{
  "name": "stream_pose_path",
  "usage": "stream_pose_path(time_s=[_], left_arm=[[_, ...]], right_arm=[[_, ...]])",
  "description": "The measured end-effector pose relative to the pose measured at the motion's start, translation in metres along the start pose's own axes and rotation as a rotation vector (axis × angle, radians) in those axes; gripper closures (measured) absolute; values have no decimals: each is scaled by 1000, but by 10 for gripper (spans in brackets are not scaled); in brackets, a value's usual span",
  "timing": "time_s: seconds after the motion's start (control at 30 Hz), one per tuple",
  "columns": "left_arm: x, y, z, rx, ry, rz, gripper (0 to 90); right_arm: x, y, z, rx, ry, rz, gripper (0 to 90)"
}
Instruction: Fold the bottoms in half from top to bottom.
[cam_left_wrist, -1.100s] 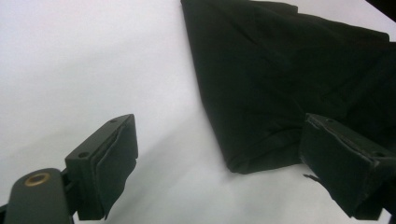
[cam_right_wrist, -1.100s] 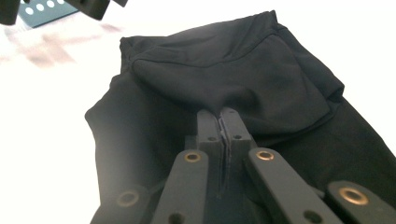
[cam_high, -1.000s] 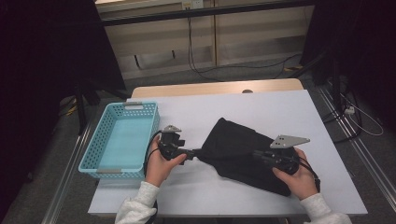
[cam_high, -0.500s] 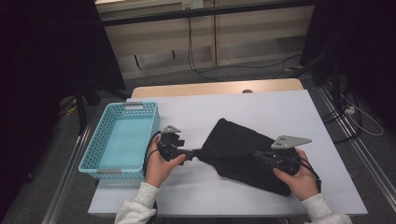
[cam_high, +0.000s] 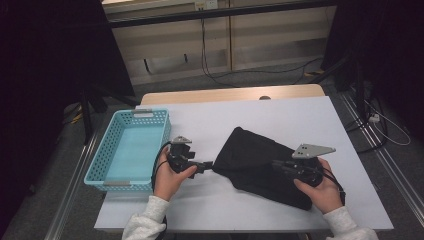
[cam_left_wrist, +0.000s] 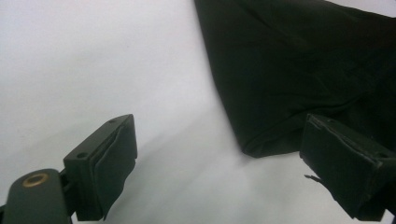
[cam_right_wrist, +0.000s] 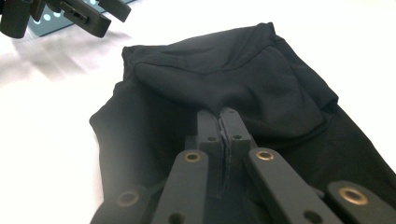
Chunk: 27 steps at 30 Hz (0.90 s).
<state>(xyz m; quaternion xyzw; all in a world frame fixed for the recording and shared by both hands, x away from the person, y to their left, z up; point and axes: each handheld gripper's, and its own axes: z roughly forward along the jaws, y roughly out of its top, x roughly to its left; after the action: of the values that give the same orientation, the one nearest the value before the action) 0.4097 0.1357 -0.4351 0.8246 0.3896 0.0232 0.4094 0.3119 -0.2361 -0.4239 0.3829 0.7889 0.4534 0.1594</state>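
— What lies around you?

— One white table (cam_high: 250, 120), one turquoise basket (cam_high: 150, 122) at its left edge, and one black cloth (cam_high: 260, 160) crumpled right of the middle. My left gripper (cam_high: 206, 165) sits between basket and cloth, right at the cloth's near-left corner. Nothing stands between that corner and me.

— And your fingers?

— On the left my jaws are spread wide, the corner of the cloth (cam_left_wrist: 299, 79) just ahead of the gap and the table bare between them. My right gripper (cam_right_wrist: 223, 122) has its jaws pressed together over the cloth (cam_right_wrist: 219, 74); whether a fold is pinched, I cannot tell.

— Any writing?

— None I can read.
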Motion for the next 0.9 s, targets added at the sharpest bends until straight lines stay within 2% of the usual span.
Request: stream_pose_path(time_s=[0.23,0.4,0.9], left_arm=[[1,1,-5,-14,-1,-4,113],[2,2,-5,-19,-3,-7,114],[1,6,-11,-42,-11,-8,113]], right_arm=[[3,2,1,-3,4,-9,892],[2,2,1,-11,6,3,892],[4,0,-8,-22,1,13,892]])
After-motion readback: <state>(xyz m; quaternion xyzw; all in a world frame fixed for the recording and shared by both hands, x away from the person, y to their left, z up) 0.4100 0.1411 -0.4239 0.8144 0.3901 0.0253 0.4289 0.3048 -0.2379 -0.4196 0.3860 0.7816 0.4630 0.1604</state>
